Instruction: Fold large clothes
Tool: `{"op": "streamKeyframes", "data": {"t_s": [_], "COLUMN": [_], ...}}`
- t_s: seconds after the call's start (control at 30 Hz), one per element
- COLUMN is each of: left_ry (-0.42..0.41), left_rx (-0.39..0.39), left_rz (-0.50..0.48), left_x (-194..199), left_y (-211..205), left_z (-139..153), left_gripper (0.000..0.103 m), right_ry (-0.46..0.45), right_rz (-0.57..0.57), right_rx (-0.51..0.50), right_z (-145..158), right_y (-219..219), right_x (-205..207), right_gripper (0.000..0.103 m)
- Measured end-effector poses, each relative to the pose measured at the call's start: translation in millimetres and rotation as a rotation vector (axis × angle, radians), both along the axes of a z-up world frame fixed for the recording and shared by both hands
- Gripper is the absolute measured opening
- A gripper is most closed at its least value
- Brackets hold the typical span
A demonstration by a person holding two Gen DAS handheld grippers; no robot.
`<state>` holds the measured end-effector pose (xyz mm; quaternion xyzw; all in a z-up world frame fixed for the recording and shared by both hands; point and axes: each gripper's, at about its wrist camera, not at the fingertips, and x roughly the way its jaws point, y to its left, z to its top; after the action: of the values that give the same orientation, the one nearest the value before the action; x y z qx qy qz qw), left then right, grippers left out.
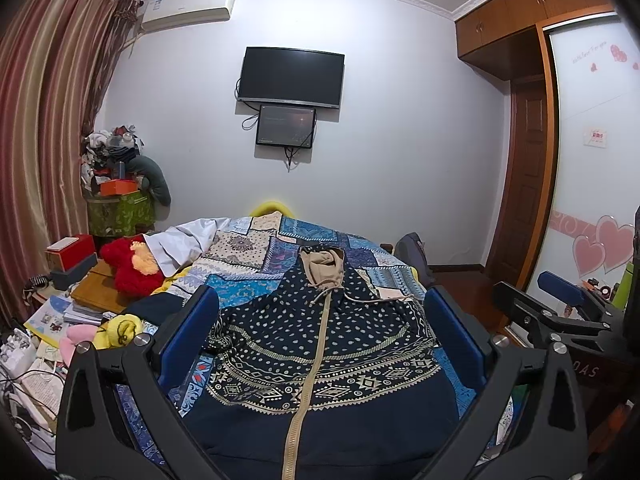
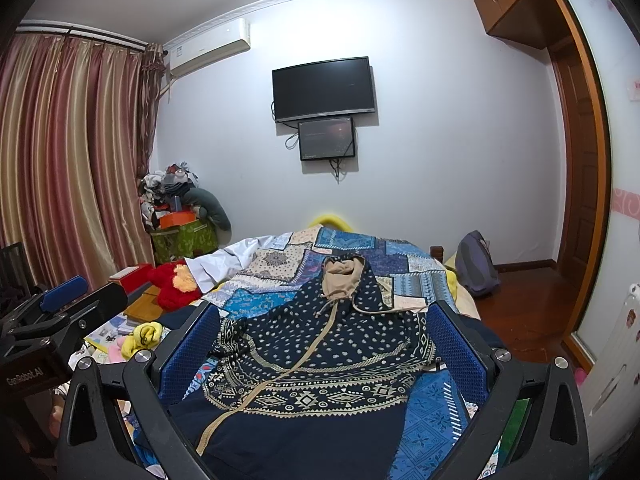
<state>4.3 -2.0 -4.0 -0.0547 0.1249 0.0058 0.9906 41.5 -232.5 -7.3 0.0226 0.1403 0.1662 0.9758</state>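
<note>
A navy hooded jacket (image 1: 320, 344) with beige patterns, a beige zipper and a beige-lined hood lies spread front-up on the patchwork bedspread (image 1: 248, 256); it also shows in the right wrist view (image 2: 320, 352). Its hood points to the far wall and its sleeves look tucked in at the sides. My left gripper (image 1: 320, 332) is open and empty, held above the jacket. My right gripper (image 2: 320, 344) is open and empty above the jacket too. The right gripper shows in the left wrist view (image 1: 560, 296), and the left gripper shows in the right wrist view (image 2: 60, 300).
A white cloth (image 1: 176, 244) and a red plush toy (image 1: 132, 268) lie at the bed's far left. Books, boxes and small items (image 1: 68, 300) crowd the left side. A grey backpack (image 2: 476, 264) sits on the floor at the right. Wardrobe doors (image 1: 592, 160) stand right.
</note>
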Motion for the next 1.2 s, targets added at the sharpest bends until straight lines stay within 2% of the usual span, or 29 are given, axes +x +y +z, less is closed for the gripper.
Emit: {"op": "streamKeyframes", "data": {"t_s": [0.73,0.97,1.2], "left_ry": [0.017,0.039,0.112], "left_rx": [-0.006,0.022,0.042], "left_rz": [0.022,0.091,0.159], "left_x": [11.6,38.2,94.7], "left_y": [10.5,33.1,80.6], "left_z": [-4.7,-5.3,-10.5], "left_gripper": [0.103,0.103,0.103], "right_ry": [0.032,0.09,0.123], "right_rz": [-0.009,-0.018,-0.028], "right_rx": [-0.009,-0.027,-0.066], "right_z": [-11.9,-21.6,-33.1], "right_y": [3.9,13.3,29.1], "right_x": [16.5,48.6,113.6], "right_gripper": [0.103,0.103,0.103]}}
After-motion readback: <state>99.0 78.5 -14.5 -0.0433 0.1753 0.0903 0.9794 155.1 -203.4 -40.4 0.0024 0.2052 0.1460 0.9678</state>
